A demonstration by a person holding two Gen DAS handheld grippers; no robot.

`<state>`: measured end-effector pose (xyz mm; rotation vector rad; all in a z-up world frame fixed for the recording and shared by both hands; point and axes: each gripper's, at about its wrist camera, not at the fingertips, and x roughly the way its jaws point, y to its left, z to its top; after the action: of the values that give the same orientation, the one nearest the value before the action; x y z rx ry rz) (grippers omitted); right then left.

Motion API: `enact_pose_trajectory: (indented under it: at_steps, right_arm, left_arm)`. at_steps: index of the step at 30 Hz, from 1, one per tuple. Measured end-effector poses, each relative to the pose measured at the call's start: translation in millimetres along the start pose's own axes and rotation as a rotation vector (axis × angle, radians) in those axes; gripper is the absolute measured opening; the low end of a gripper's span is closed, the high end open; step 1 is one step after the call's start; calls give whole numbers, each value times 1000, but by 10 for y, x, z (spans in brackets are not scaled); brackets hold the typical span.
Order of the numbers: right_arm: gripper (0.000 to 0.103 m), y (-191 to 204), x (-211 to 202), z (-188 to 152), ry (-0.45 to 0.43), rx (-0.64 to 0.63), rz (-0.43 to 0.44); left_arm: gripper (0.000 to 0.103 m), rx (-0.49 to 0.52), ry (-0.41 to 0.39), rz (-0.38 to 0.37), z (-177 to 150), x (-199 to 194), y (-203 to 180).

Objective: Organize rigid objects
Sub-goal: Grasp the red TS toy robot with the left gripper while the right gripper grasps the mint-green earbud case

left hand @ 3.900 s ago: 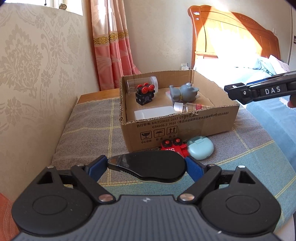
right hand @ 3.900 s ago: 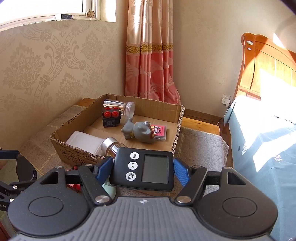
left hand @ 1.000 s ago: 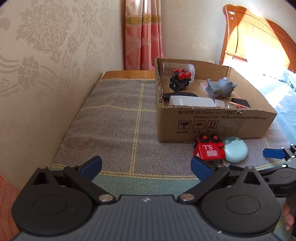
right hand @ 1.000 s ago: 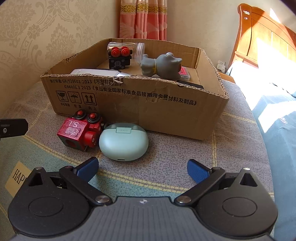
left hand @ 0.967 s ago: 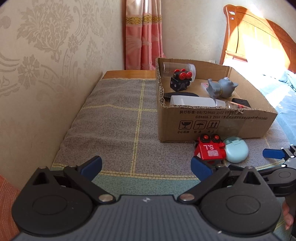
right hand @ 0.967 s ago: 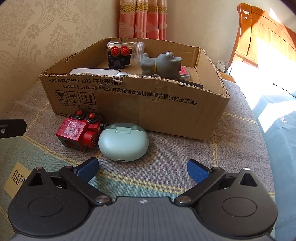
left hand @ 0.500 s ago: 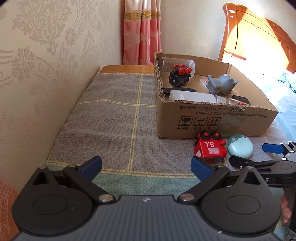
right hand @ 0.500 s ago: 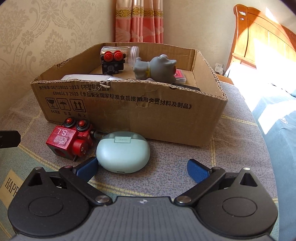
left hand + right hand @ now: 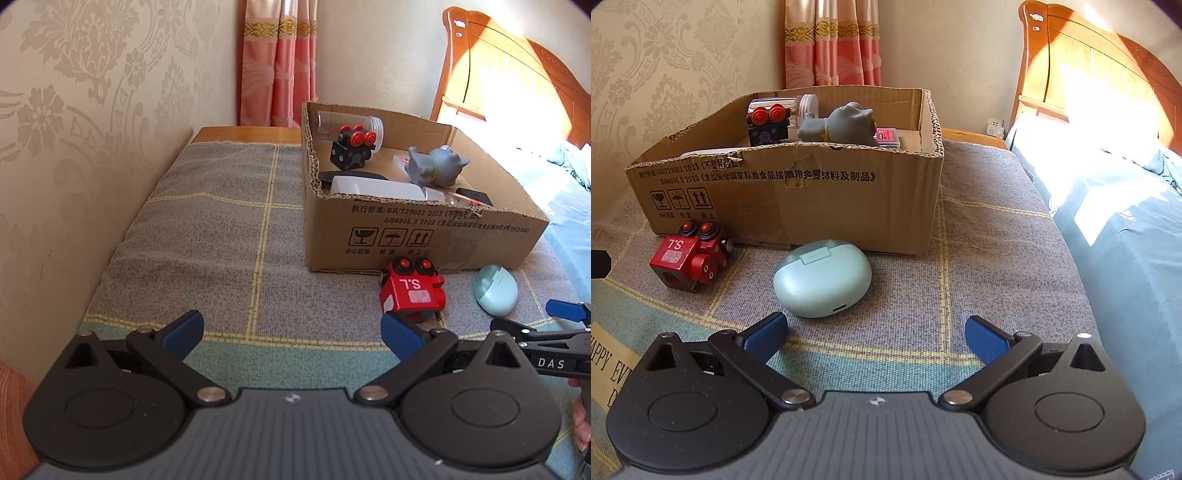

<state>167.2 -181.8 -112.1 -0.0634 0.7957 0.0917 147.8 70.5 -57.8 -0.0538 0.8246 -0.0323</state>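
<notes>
Both grippers empty and spread wide right now, nothing between the pads. Two things left outside the cardboard box [image 9: 798, 206], both on the blanket against its front wall: mint earbud case [image 9: 822, 277] and red toy block [image 9: 690, 258], the block to the case's left, close but apart.

Right gripper [image 9: 876, 335] is the nearer one to the case: case sits just ahead of its left finger [image 9: 766, 332], so it's off-centre, left of the gap's middle. Case's long axis runs across the view, roughly parallel to the box front, charging port facing the gripper. Looks to me like it needs a nudge left before closing, else the left pad lands on top.

Left gripper [image 9: 291, 330]: block [image 9: 412, 291] sits just beyond its right finger [image 9: 400, 334], gap itself points at bare blanket left of the box. Right gripper's tip [image 9: 563, 310] shows beside the case [image 9: 496, 290]
</notes>
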Motion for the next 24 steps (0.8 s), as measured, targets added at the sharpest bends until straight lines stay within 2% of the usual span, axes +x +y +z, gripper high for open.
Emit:
enact_pose_trajectory:
  at_steps: [5, 11, 24]
  right_arm:
    - [103, 170, 56, 65, 2, -22, 18]
    - [103, 241, 227, 232, -11, 15, -18]
    - [103, -45, 60, 69, 12, 54, -58]
  left_arm:
    - [102, -4, 0, 1, -5, -9, 23]
    - [102, -4, -4, 1, -4, -32, 41]
    - [102, 46, 9, -45, 23, -5, -177]
